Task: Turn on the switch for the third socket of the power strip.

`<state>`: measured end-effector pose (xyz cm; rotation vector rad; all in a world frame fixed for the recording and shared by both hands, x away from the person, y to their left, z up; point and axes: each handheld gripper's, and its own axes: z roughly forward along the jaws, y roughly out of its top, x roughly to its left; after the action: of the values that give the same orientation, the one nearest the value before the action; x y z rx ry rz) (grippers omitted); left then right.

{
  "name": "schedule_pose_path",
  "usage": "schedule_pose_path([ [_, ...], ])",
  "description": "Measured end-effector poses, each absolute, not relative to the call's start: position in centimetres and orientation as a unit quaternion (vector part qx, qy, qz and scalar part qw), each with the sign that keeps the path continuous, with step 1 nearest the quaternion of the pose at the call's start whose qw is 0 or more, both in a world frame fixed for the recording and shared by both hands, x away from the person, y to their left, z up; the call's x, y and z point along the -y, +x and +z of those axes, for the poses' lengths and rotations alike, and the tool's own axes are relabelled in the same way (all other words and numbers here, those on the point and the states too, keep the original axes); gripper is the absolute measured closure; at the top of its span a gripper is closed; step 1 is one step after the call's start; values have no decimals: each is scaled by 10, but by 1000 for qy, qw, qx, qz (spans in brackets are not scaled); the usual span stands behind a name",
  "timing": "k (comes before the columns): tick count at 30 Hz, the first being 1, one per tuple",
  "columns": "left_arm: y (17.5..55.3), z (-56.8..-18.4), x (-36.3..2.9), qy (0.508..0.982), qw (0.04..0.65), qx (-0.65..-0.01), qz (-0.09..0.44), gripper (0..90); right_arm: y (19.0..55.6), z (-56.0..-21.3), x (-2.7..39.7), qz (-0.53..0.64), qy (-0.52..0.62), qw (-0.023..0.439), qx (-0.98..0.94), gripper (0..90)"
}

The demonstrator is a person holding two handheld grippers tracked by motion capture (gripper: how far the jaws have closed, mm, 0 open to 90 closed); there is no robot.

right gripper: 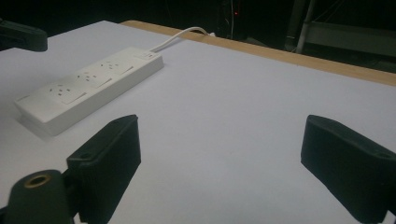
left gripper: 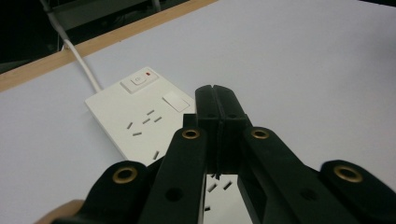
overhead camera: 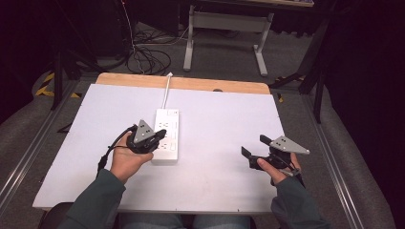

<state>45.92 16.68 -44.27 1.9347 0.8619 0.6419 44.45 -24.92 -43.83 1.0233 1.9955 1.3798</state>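
Since the white table (overhead camera: 215,181) gives the power strip (overhead camera: 166,135) nothing to brace against, I should press straight down, not sideways. The strip lies left of centre, cord running to the far edge. My left gripper (left gripper: 218,105), jaws pressed together, hovers over its sockets; my right gripper (right gripper: 219,158), jaws wide apart, waits well clear. The switch (left gripper: 138,80) is my target.

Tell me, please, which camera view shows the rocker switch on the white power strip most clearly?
The left gripper view: the rocker switch sits close, beside a red light. The right gripper view shows it small at the power strip's far end; from the high view it cannot be made out.
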Motion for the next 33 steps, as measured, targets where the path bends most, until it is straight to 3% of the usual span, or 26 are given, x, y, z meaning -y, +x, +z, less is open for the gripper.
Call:
schedule_pose_path([
  [33,473,-465,-142,827,391,-330,234,900,444,-438,249,509,377,252,-731,124],
])
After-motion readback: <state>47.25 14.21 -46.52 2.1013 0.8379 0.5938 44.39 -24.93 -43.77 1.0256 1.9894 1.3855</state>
